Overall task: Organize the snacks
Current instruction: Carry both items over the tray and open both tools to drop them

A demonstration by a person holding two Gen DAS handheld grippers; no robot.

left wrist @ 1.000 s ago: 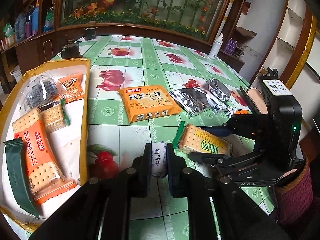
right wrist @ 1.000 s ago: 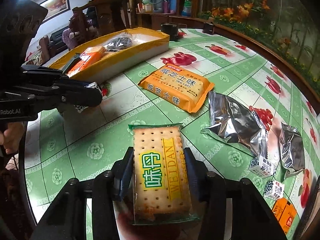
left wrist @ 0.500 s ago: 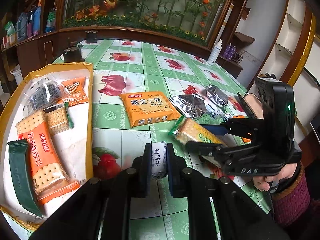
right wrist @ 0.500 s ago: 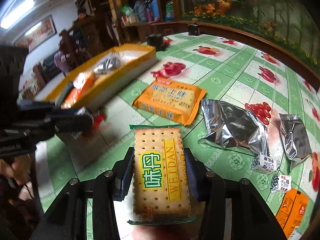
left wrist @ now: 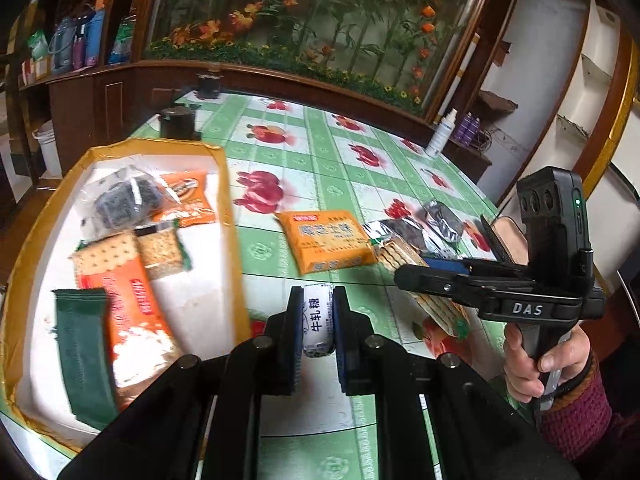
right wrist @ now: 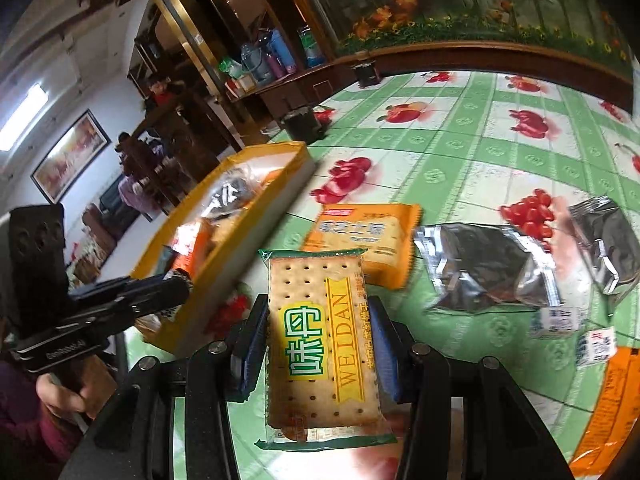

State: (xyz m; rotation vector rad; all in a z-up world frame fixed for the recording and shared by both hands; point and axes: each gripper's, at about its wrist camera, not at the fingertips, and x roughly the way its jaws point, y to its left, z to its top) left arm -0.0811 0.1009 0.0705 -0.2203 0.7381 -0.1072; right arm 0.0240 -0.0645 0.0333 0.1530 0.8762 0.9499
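Note:
My left gripper (left wrist: 317, 320) is shut on a small white nougat candy (left wrist: 317, 322), held above the table just right of the yellow-rimmed tray (left wrist: 230, 208). The tray holds an orange cracker pack (left wrist: 120, 300), a dark green wrapper (left wrist: 82, 344) and other snacks. My right gripper (right wrist: 320, 344) is shut on a clear cracker pack (right wrist: 320, 336) with a green and yellow label, lifted off the table. In the left wrist view that right gripper (left wrist: 404, 276) is at the right with the cracker pack (left wrist: 404, 256) edge-on. The left gripper (right wrist: 180, 286) shows at the tray's near end.
On the green fruit-print tablecloth (left wrist: 320, 184) lie an orange biscuit pack (left wrist: 328, 240), two silver foil packets (right wrist: 484, 268) (right wrist: 608, 240), small white candies (right wrist: 556, 318) and an orange pack (right wrist: 604, 412). A dark cup (left wrist: 178, 120) and a spray bottle (left wrist: 440, 134) stand far off.
Both grippers have risen with their snacks. The left gripper has moved toward the tray. The right gripper has rolled, tilting its view, and its cracker pack now hangs clear of the table.

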